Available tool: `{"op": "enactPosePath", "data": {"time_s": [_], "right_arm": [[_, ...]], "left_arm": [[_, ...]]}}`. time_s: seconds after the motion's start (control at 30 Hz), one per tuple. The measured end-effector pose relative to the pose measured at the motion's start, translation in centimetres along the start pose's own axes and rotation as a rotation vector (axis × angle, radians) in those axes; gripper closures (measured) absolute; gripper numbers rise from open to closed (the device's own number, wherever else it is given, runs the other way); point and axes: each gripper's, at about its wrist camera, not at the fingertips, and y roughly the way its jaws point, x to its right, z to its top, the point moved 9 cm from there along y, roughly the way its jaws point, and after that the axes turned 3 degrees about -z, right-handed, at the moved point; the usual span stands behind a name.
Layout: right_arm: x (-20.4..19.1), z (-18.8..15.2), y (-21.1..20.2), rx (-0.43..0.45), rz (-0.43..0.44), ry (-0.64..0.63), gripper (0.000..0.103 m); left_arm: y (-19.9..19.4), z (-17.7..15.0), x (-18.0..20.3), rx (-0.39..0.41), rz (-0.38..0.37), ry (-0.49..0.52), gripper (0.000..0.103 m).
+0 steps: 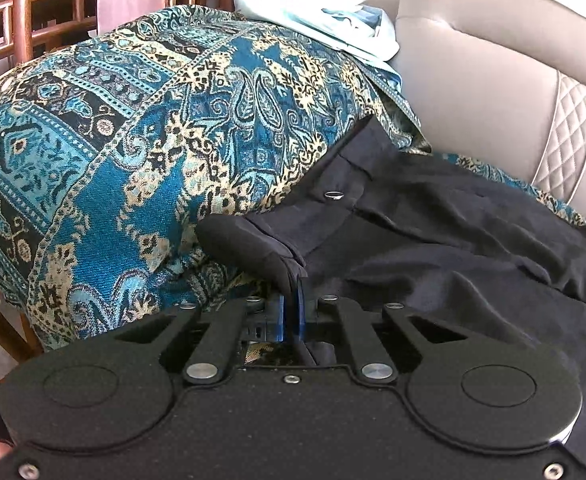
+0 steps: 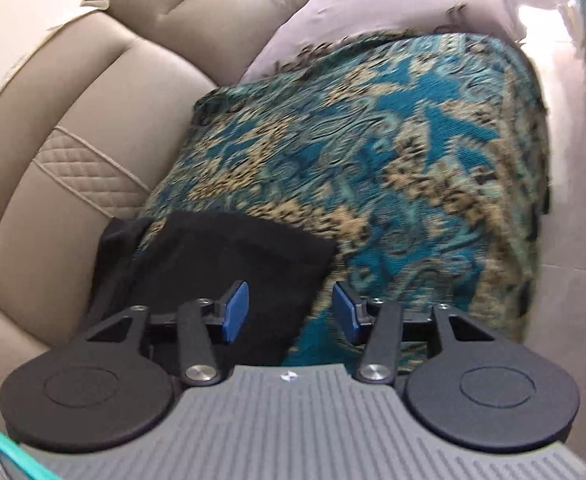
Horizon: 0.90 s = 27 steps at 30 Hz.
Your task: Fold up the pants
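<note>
Black pants (image 1: pixel 433 240) lie on a teal patterned throw over a sofa seat. Their waistband with a metal button (image 1: pixel 334 195) points up and left in the left wrist view. My left gripper (image 1: pixel 296 292) is shut on a fold of the pants' waist edge, and the cloth bunches around its blue pads. In the right wrist view the leg end of the pants (image 2: pixel 229 256) lies flat by the sofa back. My right gripper (image 2: pixel 291 310) is open and empty just above that leg end, its blue pads (image 2: pixel 237 310) wide apart.
The teal and tan throw (image 1: pixel 141 152) covers the seat and reaches the sofa's front edge (image 2: pixel 525 208). The beige leather backrest (image 2: pixel 73 120) rises behind. Folded pale clothes (image 1: pixel 333 28) lie at the far end. A wooden chair (image 1: pixel 25 12) stands beyond.
</note>
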Motion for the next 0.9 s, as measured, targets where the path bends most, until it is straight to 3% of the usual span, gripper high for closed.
{"op": "enactPosePath", "data": {"time_s": [0.17, 0.23, 0.27, 0.3, 0.47, 0.77, 0.9], "right_arm": [[-2.2, 0.5, 1.3, 0.072, -0.090, -0.155, 0.035], [-3.3, 0.3, 1.7, 0.097, -0.152, -0.264, 0.062], [-3.7, 0.1, 1.8, 0.114, -0.192, -0.311, 0.092], [-3.8, 0.0, 1.8, 0.125, -0.216, -0.333, 0.095], [-2.8, 1.9, -0.4, 0.233, -0.177, -0.222, 0.098], [-3.3, 2.6, -4.6, 0.365, -0.159, -0.251, 0.098], [-3.1, 2.0, -6.3, 0.379, -0.177, -0.278, 0.098]], "left_arm": [[0.5, -0.1, 0.0, -0.012, 0.007, 0.012, 0.096], [0.5, -0.1, 0.0, -0.014, 0.009, 0.015, 0.096], [0.5, -0.1, 0.0, -0.014, 0.010, 0.016, 0.096], [0.5, 0.0, 0.0, -0.013, 0.011, 0.017, 0.096], [-0.2, 1.0, -0.1, 0.003, 0.025, 0.026, 0.095], [-2.8, 3.1, 0.1, 0.029, 0.006, 0.051, 0.095], [-4.1, 3.6, -0.5, 0.030, -0.015, 0.066, 0.095]]}}
